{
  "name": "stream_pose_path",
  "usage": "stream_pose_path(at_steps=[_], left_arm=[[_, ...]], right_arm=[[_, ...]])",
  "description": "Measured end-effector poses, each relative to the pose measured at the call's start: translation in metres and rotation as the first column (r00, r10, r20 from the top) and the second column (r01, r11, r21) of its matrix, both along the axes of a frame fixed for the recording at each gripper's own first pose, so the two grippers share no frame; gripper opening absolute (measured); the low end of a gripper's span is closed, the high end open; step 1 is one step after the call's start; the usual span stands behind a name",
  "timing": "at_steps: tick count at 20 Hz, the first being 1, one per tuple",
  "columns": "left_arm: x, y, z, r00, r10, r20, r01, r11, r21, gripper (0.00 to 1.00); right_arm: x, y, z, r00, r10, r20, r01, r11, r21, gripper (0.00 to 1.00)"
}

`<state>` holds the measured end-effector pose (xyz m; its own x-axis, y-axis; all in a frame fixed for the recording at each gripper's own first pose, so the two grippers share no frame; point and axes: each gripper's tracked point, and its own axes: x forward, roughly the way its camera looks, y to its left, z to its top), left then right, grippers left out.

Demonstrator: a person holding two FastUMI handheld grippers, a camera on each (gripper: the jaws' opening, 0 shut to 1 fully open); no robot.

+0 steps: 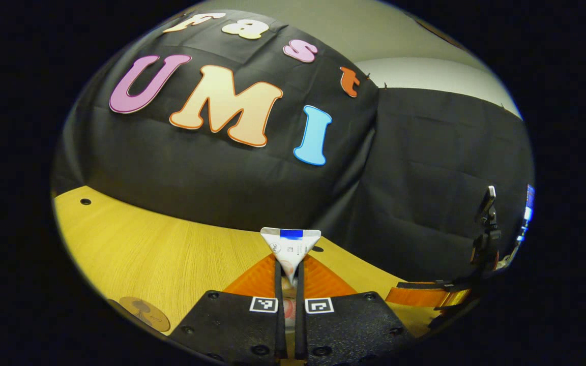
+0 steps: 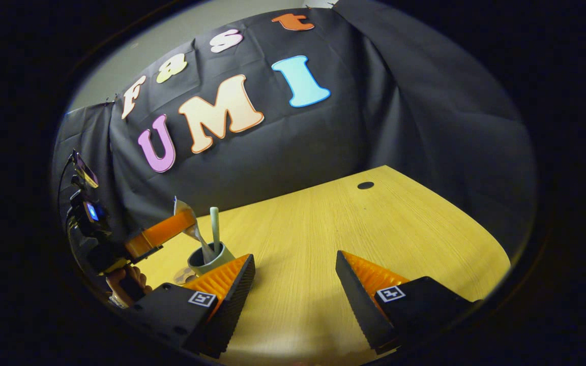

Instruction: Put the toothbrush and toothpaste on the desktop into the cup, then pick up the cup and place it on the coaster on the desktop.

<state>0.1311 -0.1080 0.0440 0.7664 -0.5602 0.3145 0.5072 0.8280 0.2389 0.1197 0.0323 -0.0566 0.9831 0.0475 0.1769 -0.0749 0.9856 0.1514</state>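
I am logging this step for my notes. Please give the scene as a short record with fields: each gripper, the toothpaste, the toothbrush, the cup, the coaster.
left gripper: shut on the white toothpaste tube
toothpaste tube: held over the grey-green cup, lower end at its mouth
right gripper: open, holds nothing
toothbrush: pale green handle stands in the cup
cup: on the yellow wooden desktop
coaster: round brown disc, bare

Wooden desktop [image 2: 323,244] bears cup [image 2: 210,260], perhaps coaster [image 1: 145,313].

Both views low, facing booth wall [image 1: 222,173]
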Motion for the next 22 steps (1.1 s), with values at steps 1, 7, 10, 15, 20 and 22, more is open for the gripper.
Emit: stream_pose_path(at_steps=[1,7,10,15,20,22], left_arm=[[-0.001,0.0,-0.002,1.0,0.005,0.02,-0.005,1.0,0.001,0.05],[-0.009,0.002,-0.012,0.997,0.05,0.064,-0.052,0.998,0.036,0.65],[-0.019,0.015,0.002,0.994,0.086,0.074,-0.087,0.996,0.007,0.87],[-0.042,0.048,0.051,0.987,0.145,0.064,-0.142,0.988,-0.055,0.93],[-0.071,0.105,0.091,0.966,0.254,0.043,-0.25,0.965,-0.08,0.93],[-0.077,0.128,0.096,0.952,0.304,0.024,-0.301,0.95,-0.079,0.93]], right_arm=[[0.001,0.002,0.0,1.0,0.01,0.008,-0.01,1.0,-0.011,0.98],[0.0,0.018,0.0,0.998,0.064,0.027,-0.063,0.997,-0.048,0.94],[-0.005,0.025,0.0,0.997,0.079,0.0,-0.079,0.997,-0.024,0.98],[-0.018,0.05,0.011,0.993,0.099,-0.07,-0.102,0.994,-0.034,0.98],[-0.022,0.099,0.02,0.971,0.146,-0.19,-0.171,0.977,-0.124,0.98],[-0.02,0.117,0.023,0.958,0.169,-0.23,-0.204,0.97,-0.136,0.98]])
